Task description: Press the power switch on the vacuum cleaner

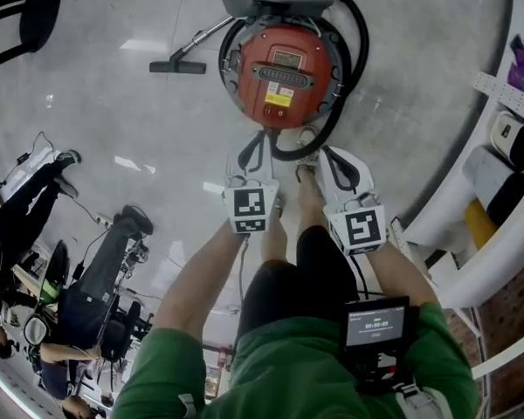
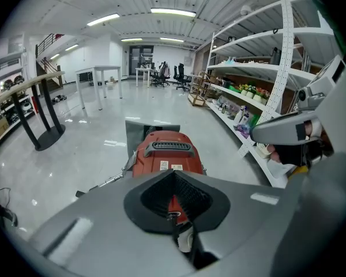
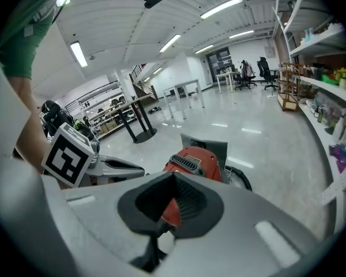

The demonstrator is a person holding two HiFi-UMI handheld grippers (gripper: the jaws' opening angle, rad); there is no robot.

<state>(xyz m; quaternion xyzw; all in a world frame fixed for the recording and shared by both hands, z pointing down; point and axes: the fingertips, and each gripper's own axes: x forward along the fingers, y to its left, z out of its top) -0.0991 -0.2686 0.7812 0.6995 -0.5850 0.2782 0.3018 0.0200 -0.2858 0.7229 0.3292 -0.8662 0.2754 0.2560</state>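
A round red vacuum cleaner (image 1: 284, 75) stands on the shiny floor, with a black handle across its top and a black hose (image 1: 354, 33) looped round it. I cannot make out its power switch. Its floor nozzle (image 1: 177, 66) lies to the left. My left gripper (image 1: 262, 138) hovers just short of the cleaner's near edge, jaws together with nothing held. My right gripper (image 1: 321, 154) hangs beside it, also shut and empty. In the left gripper view the left gripper (image 2: 174, 175) points at the red vacuum cleaner (image 2: 166, 154); the right gripper (image 3: 174, 176) points at the vacuum cleaner (image 3: 193, 161) too.
White shelving (image 1: 498, 173) with goods curves along the right. A black stool base (image 1: 35, 11) stands at the far left. Seated people and chairs (image 1: 96, 295) fill the lower left. My own feet (image 1: 307, 171) are just below the cleaner.
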